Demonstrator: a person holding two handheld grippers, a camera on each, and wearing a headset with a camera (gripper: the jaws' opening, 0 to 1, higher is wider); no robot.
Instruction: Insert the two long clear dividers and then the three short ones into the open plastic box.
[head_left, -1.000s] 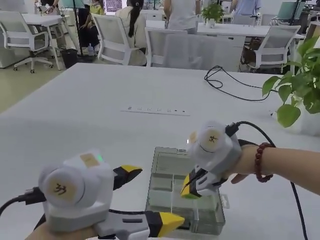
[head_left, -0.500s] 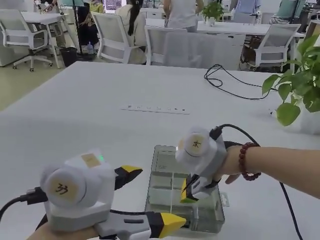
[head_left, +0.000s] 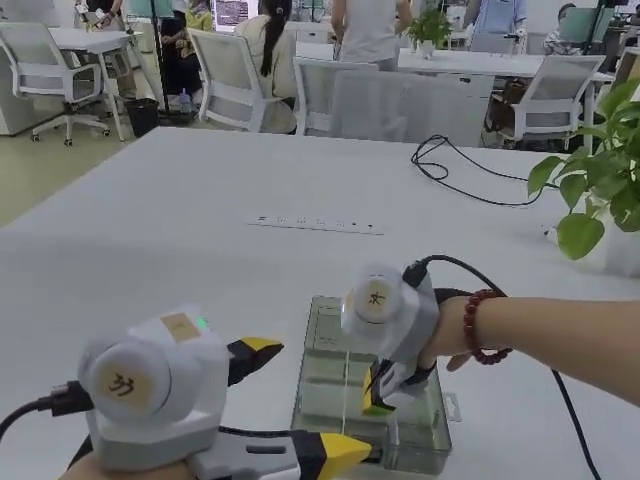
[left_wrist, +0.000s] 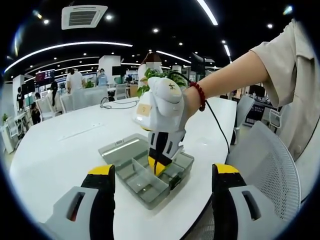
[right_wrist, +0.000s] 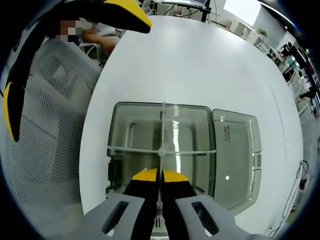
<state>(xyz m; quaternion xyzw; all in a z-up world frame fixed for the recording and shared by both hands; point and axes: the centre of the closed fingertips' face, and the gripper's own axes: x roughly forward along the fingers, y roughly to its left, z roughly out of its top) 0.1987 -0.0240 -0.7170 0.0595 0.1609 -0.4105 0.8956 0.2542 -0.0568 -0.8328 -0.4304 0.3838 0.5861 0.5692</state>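
Right gripper (right_wrist: 160, 176) is pinching a clear divider (right_wrist: 163, 125) across a seated divider (right_wrist: 131, 149) in the plastic box (right_wrist: 113, 127). Left gripper (left_wrist: 163, 172) is hovering wide open; further dividers are probably remaining.

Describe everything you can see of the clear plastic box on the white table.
The clear, grey-tinted rectangular plastic box has rounded corners and sits flat on the white table near its edge. Its attached lid lies open and flat beside it. One thin clear divider spans the box; a second clear divider crosses that one, pinched between the shut yellow-tipped jaws of the right tool, which reaches in from above.
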